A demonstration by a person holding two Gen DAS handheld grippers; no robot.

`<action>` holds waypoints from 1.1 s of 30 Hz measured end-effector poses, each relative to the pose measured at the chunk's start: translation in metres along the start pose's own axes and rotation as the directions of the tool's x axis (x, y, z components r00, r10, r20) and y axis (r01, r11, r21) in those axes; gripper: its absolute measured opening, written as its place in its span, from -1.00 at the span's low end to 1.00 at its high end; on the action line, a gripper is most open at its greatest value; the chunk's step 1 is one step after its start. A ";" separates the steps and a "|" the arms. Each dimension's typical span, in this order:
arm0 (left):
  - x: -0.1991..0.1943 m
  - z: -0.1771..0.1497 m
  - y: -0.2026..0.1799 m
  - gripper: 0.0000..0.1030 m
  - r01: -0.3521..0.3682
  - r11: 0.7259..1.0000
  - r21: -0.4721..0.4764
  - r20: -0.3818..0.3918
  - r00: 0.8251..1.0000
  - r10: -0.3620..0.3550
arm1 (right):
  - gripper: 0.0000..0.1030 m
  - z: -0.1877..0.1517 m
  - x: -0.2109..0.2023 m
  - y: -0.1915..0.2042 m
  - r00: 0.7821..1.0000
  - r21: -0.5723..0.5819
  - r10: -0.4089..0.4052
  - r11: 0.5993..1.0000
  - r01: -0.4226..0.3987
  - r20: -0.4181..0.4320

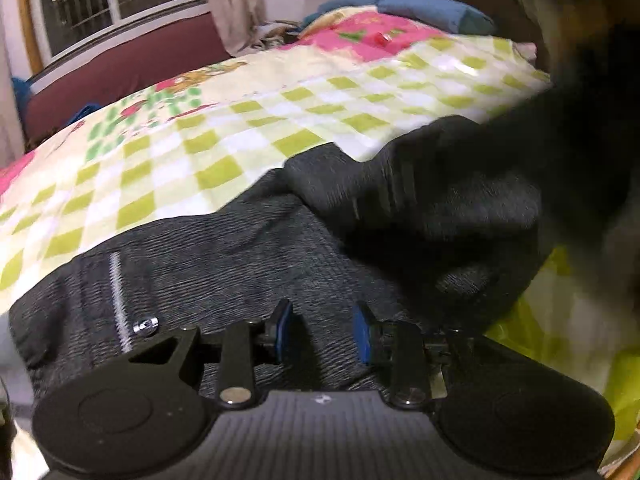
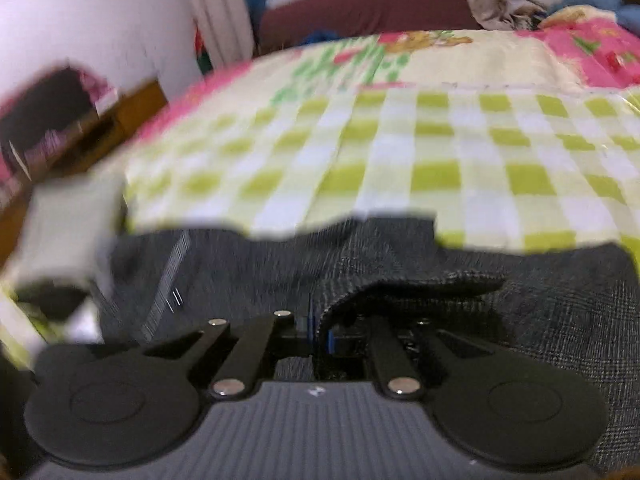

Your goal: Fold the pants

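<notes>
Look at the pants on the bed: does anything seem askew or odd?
Yes. The dark grey pants are not flat: one part is lifted and bunched over the rest, its edge pinched in the right gripper.

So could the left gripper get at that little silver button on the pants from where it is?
Probably yes. The silver button lies bare on the dark pants, just beside the left gripper, whose jaws stand apart with nothing between them. The raised fold of cloth is off to the other side, not over the button.
</notes>
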State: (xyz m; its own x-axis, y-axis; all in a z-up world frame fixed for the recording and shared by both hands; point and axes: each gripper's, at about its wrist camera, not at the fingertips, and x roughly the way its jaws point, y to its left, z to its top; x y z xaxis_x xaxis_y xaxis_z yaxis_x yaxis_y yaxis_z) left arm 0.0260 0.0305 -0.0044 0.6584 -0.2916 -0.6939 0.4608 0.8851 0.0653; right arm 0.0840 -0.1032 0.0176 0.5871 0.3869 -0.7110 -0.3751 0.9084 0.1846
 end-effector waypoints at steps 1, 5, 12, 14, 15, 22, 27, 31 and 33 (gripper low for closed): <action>-0.003 -0.001 0.004 -0.10 0.006 1.000 -0.014 0.010 1.000 -0.006 | -0.83 -0.005 0.002 0.007 1.000 -0.046 -0.026 0.999 0.025 -0.006; -0.008 -0.002 0.013 -0.10 0.014 0.998 -0.055 0.029 0.999 -0.013 | -0.83 -0.006 -0.004 0.012 0.998 -0.089 -0.065 0.994 0.064 -0.007; -0.019 -0.004 0.024 -0.09 0.021 0.995 -0.096 0.070 0.997 -0.014 | -0.77 0.010 0.008 0.002 0.998 -0.015 -0.043 0.999 0.043 -0.034; -0.021 -0.005 0.026 -0.09 0.020 0.994 -0.103 0.072 0.997 -0.013 | -0.69 0.009 0.013 -0.007 0.999 0.073 -0.022 0.997 0.026 -0.049; -0.021 -0.005 0.028 -0.09 0.019 0.994 -0.106 0.072 0.997 -0.011 | -0.64 0.009 0.015 -0.014 0.999 0.128 -0.005 0.992 0.012 -0.050; -0.024 -0.007 0.032 -0.09 0.019 0.992 -0.125 0.074 0.997 -0.010 | -0.25 -0.004 0.015 -0.082 0.984 0.608 0.155 0.775 -0.173 0.083; -0.029 -0.008 0.029 -0.09 0.004 0.994 -0.106 0.079 0.997 0.004 | -0.78 0.000 0.018 -0.083 0.974 0.665 0.191 0.713 -0.221 0.118; -0.042 -0.017 0.036 -0.09 -0.041 0.992 -0.120 0.081 0.995 0.051 | -0.82 0.031 0.011 -0.026 0.985 0.434 0.150 0.884 -0.172 0.086; -0.050 -0.023 0.044 -0.09 -0.065 0.988 -0.143 0.079 0.994 0.076 | -0.82 0.044 0.007 0.008 0.986 0.281 0.134 0.947 -0.158 0.102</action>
State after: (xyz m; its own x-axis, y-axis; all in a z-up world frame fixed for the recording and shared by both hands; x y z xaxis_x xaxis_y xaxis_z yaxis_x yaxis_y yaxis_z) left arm -0.0003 0.0921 0.0169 0.7365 -0.2508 -0.6282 0.3278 0.9447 0.0071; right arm 0.1170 -0.0862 0.0438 0.6019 0.5190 -0.6069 -0.2457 0.8435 0.4776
